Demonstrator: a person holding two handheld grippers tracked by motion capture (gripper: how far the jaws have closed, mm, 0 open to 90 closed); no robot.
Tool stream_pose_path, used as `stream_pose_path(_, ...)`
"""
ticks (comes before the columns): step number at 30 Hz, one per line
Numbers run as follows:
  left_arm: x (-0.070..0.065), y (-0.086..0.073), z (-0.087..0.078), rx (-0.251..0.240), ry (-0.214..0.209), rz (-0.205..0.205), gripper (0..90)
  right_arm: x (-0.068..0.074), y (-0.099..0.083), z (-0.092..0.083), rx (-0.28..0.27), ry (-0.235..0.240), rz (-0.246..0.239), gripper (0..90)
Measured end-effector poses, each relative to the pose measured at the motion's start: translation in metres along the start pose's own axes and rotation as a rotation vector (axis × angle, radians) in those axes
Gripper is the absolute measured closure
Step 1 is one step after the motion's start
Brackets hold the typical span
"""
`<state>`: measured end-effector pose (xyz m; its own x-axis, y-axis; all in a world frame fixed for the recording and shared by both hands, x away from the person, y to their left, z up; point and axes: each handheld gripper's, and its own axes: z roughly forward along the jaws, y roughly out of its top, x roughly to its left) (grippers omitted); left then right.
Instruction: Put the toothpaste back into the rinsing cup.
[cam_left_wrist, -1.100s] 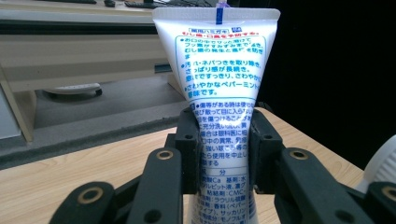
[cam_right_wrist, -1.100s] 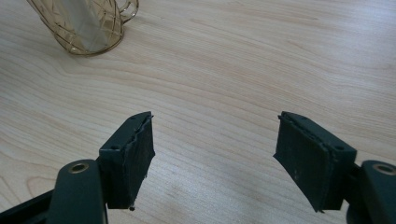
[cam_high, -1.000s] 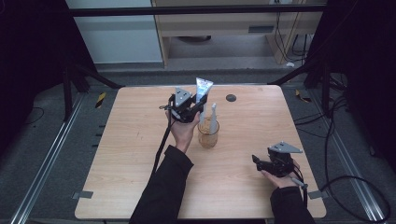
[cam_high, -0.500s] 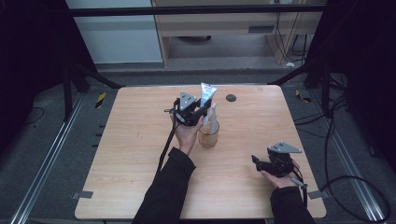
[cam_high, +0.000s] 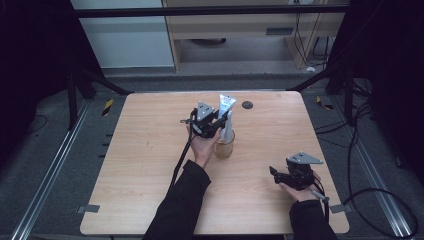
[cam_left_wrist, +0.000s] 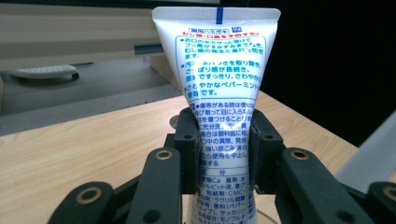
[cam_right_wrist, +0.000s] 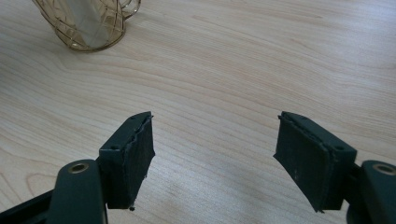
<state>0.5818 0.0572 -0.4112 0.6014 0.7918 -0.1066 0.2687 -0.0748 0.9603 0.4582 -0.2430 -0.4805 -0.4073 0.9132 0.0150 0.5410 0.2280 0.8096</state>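
You work over a pale wooden table (cam_high: 150, 165). Your left gripper (cam_left_wrist: 223, 140) pinches a white toothpaste tube (cam_left_wrist: 219, 79) upright between its pads, the crimped end above the jaws and the lower end inside an amber glass cup (cam_high: 224, 148) just below them. Your right gripper (cam_right_wrist: 215, 158) rests near the table's edge, its jaws spread over bare wood, well apart from the cup.

A light wooden table (cam_high: 150, 165) carries an amber glass cup (cam_high: 224, 148) near its middle and a small dark disc (cam_high: 247, 104) near its far edge.
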Motion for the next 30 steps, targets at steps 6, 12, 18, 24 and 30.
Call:
stream_pose_path(6, 0.001, -0.006, 0.001, 0.033, -0.007, 0.011, 67.8, 0.0, 0.0, 0.0, 0.003, -0.001, 0.001, 27.5)
stream_pose_path(12, -0.003, -0.013, 0.004, 0.085, -0.012, 0.039, 66.7, 0.0, 0.0, 0.0, 0.0, -0.002, -0.001, 27.5)
stream_pose_path(18, -0.005, -0.014, -0.001, 0.118, -0.016, 0.087, 65.0, 0.0, 0.0, 0.001, 0.001, -0.001, 0.001, 27.4)
stream_pose_path(24, -0.004, -0.019, -0.009, 0.181, -0.008, 0.13, 60.2, 0.001, 0.001, 0.0, 0.001, 0.001, 0.012, 27.4)
stream_pose_path(30, -0.003, -0.025, -0.014, 0.217, -0.007, 0.149, 58.0, 0.001, 0.001, 0.001, -0.001, -0.002, 0.008, 27.4)
